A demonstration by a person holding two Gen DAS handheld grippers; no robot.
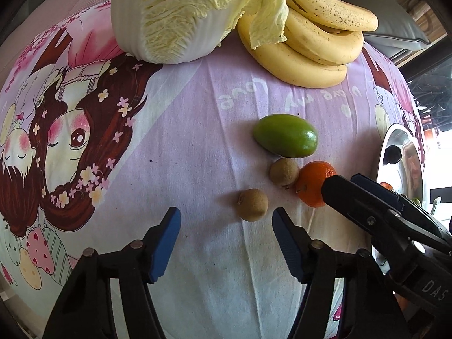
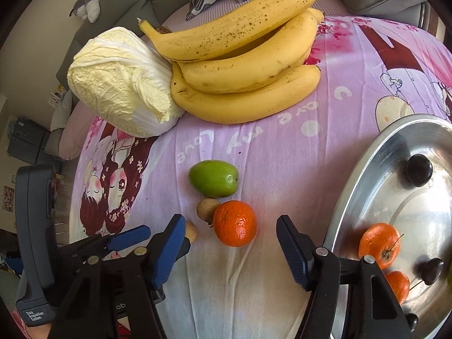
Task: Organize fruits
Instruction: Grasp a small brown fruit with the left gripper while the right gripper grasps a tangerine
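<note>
The tangerine (image 2: pixel 234 223) is located just ahead of the right tongs (image 2: pixel 228 243), centred between wide-spread jaws. The left tongs (image 1: pixel 226 234), also wide, are nearer the longan (image 1: pixel 252 204).

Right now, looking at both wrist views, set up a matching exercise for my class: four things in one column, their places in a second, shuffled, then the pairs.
Things:
1. bananas
2. green fruit
3. dark round fruit
4. tangerine on the cloth

Places:
A. in the metal tray
B. between the right tongs
C. against the cabbage
D. just beyond the brown fruit

Pairs: 1-C, 2-D, 3-A, 4-B
</note>
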